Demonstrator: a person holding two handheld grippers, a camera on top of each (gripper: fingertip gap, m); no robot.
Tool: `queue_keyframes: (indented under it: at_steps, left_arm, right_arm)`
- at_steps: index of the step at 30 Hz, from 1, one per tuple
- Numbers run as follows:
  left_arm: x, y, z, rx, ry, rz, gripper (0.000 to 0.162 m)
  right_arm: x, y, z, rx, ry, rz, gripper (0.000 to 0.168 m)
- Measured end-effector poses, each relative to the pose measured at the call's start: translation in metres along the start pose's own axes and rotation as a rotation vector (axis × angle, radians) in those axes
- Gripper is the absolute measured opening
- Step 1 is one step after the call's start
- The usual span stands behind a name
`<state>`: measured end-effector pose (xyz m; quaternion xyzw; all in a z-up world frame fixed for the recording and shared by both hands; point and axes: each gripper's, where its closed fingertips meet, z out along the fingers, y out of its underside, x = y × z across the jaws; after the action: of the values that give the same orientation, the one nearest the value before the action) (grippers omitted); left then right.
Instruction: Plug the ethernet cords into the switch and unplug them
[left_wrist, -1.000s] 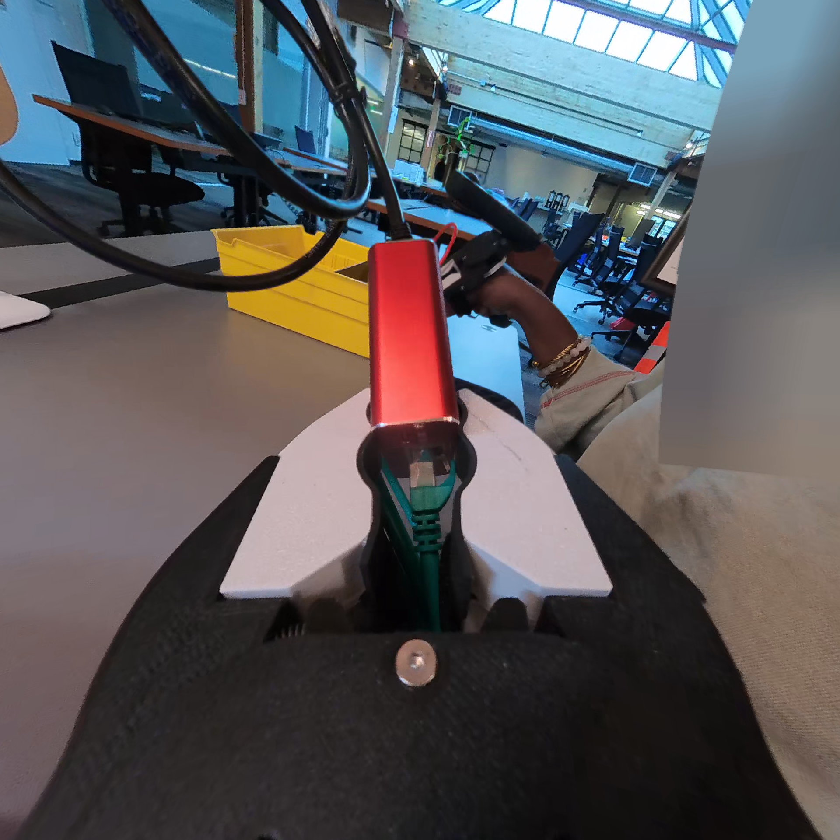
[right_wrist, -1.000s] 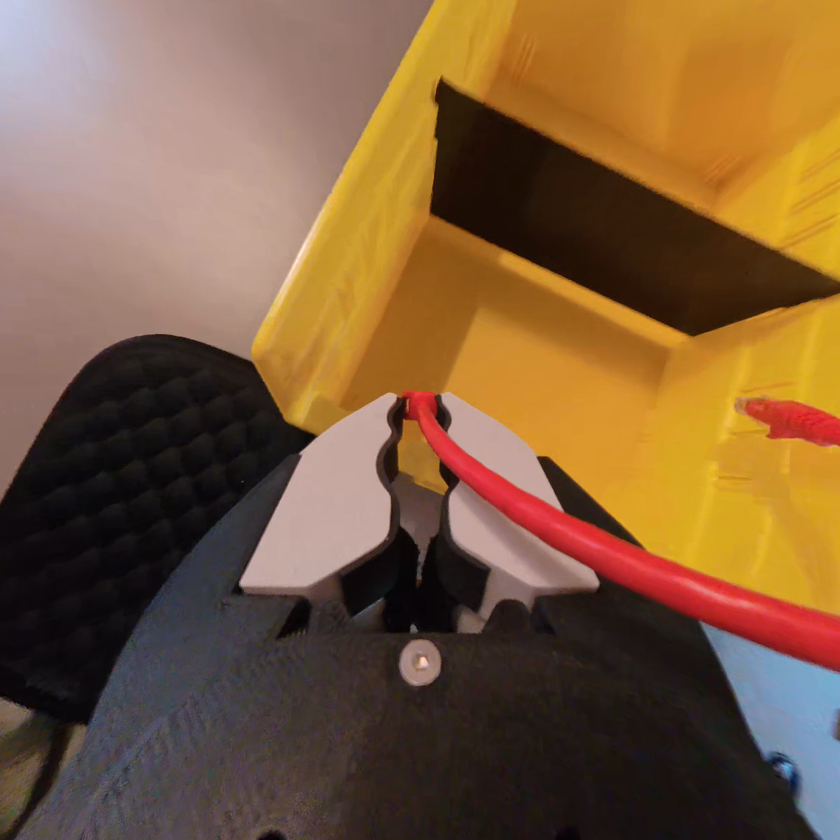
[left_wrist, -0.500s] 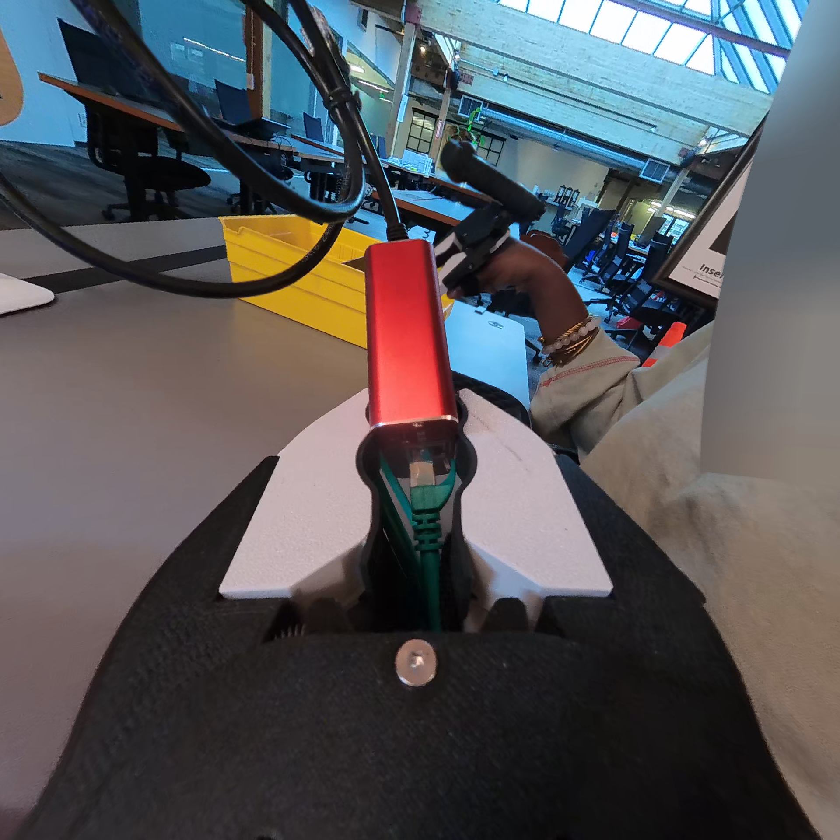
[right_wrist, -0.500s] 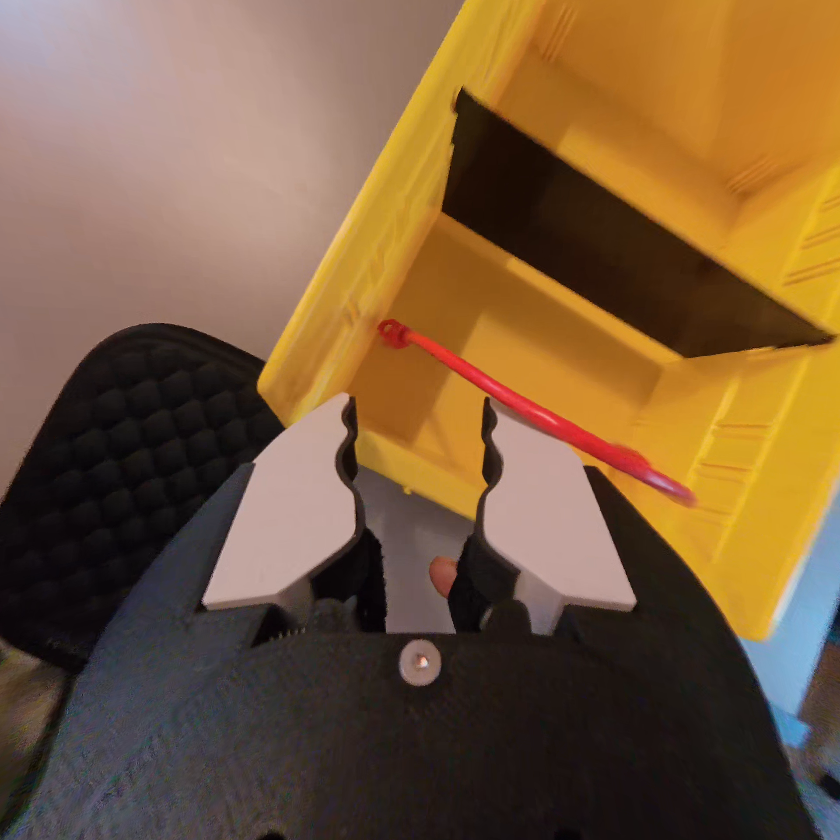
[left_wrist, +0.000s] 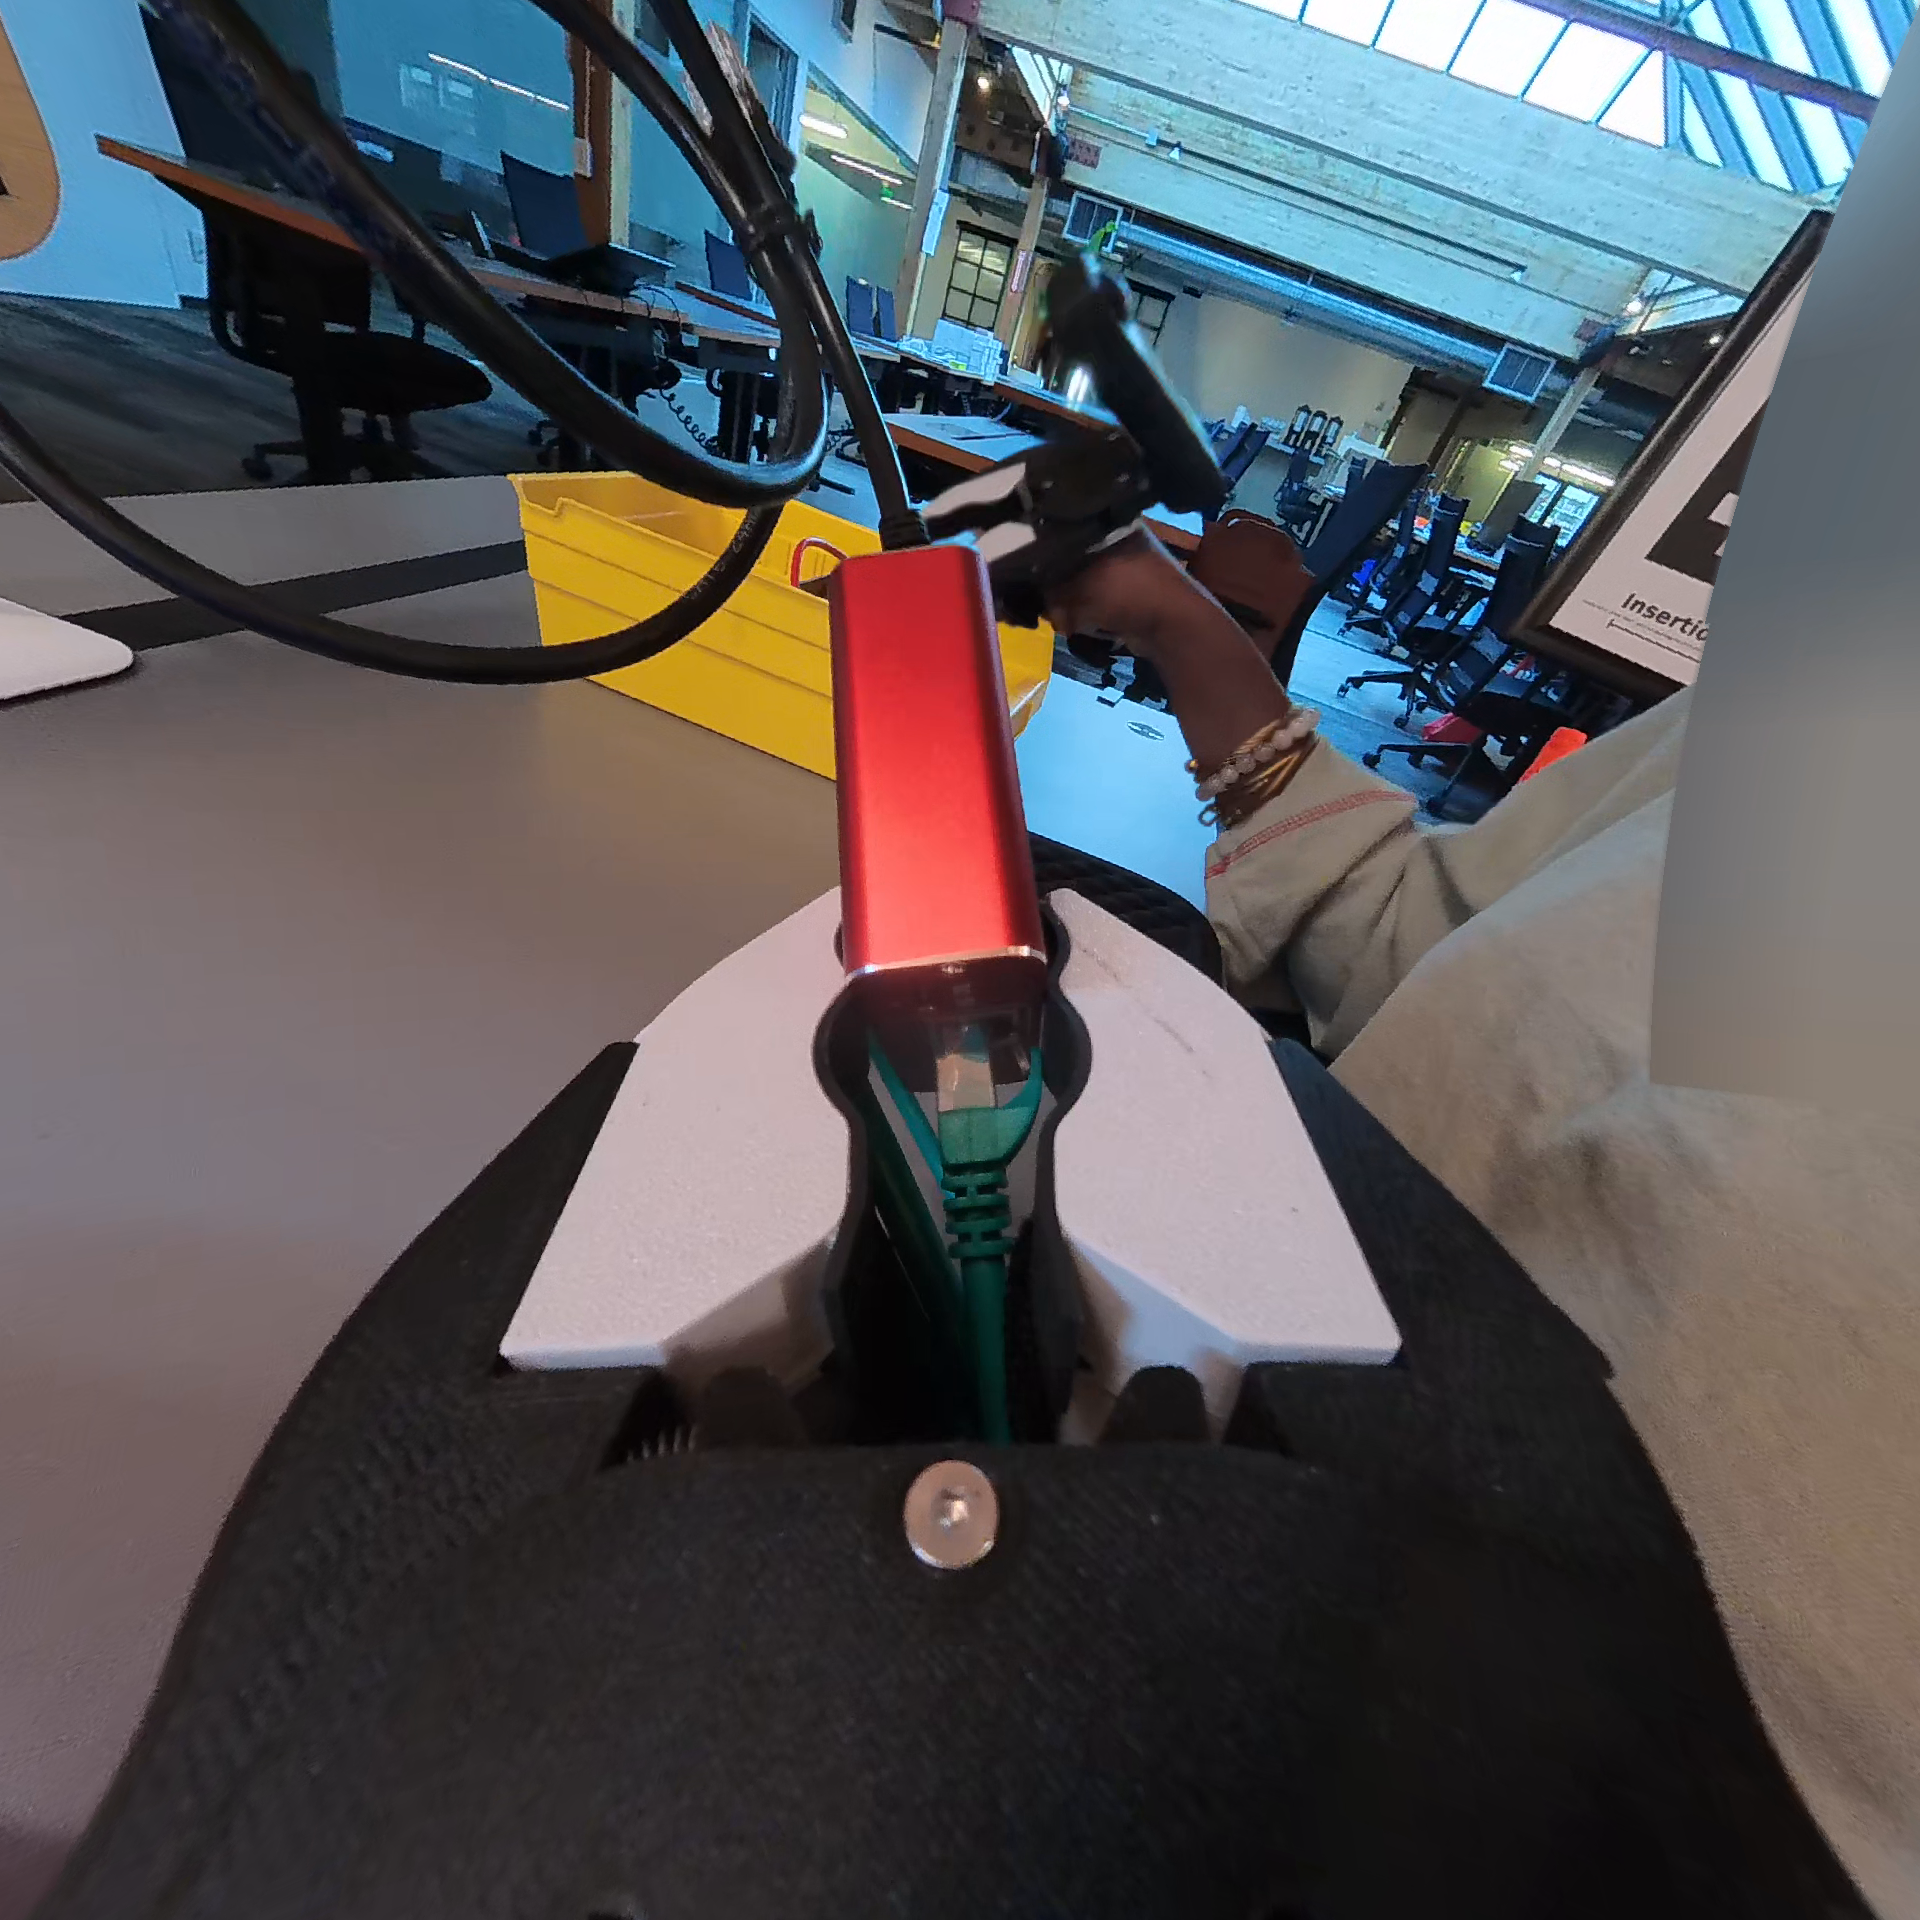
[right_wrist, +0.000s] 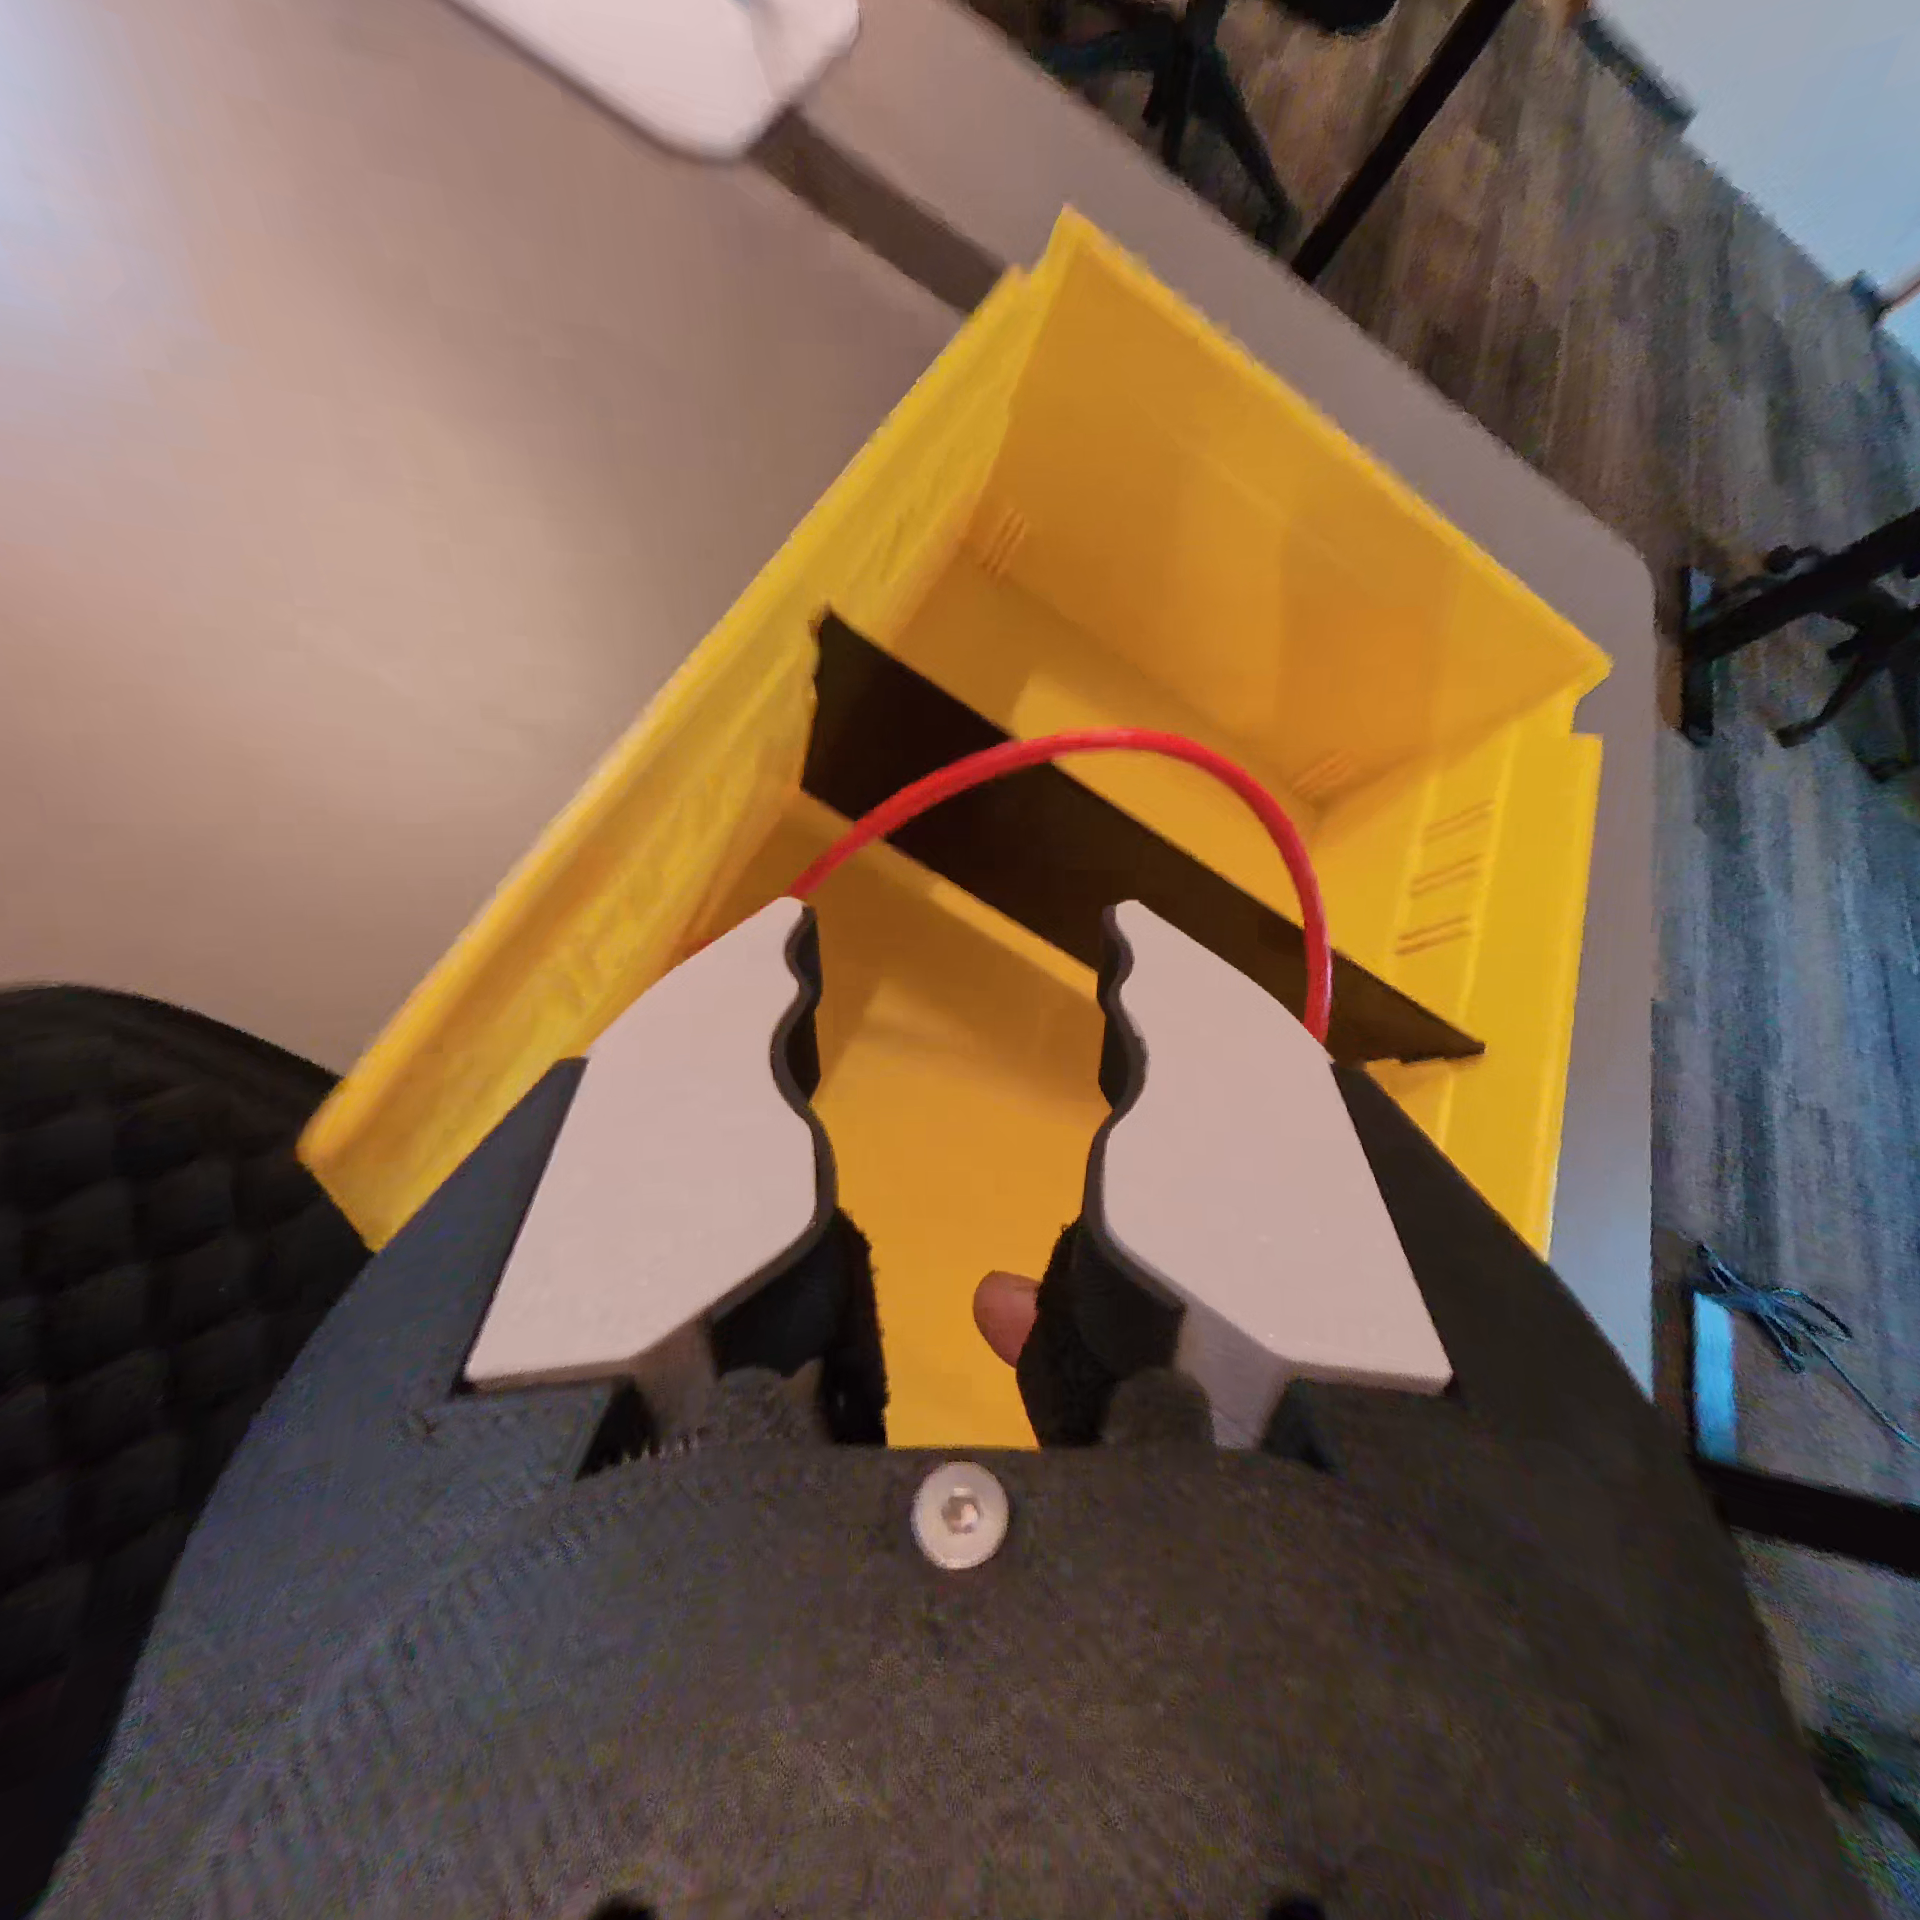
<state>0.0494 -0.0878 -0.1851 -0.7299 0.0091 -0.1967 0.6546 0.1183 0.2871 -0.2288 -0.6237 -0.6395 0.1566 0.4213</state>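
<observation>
Having let go of the red ethernet cord (right_wrist: 1060, 758), now arched in the yellow bin (right_wrist: 1226, 540) beyond spread right fingers (right_wrist: 665, 1122). Clamped between left fingers (left_wrist: 686, 1164): red switch (left_wrist: 920, 769), green cord (left_wrist: 982, 1174) plugged in, awaiting unplugging.

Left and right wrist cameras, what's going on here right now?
A person is working with two handheld grippers. The left gripper is shut on a red switch with a green ethernet cord plugged into its near end. The right gripper hangs over the yellow bin with its jaws open and empty. A red ethernet cord lies in the bin, arching over its black divider.
</observation>
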Motion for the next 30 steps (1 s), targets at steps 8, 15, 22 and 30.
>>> queue_keyframes:
  at_steps: [8, 15, 22, 30]
  left_arm:
    - [0.004, -0.004, 0.004, 0.03, 0.035, -0.02, 0.029]
    - [0.017, -0.004, 0.012, 0.014, 0.078, -0.006, 0.029]
    - [0.028, -0.003, 0.016, -0.022, 0.092, 0.057, 0.032]
    - [0.034, -0.004, 0.026, -0.12, 0.055, 0.185, 0.032]
  right_arm:
    - [-0.156, -0.128, -0.103, 0.75, -0.878, 0.29, 0.046]
    - [-0.301, -0.155, -0.125, 0.727, -1.506, 0.399, 0.055]
    - [-0.321, -0.16, -0.134, 0.795, -1.498, 0.227, 0.026]
    - [-0.319, -0.156, -0.141, 0.791, -1.486, 0.182, 0.026]
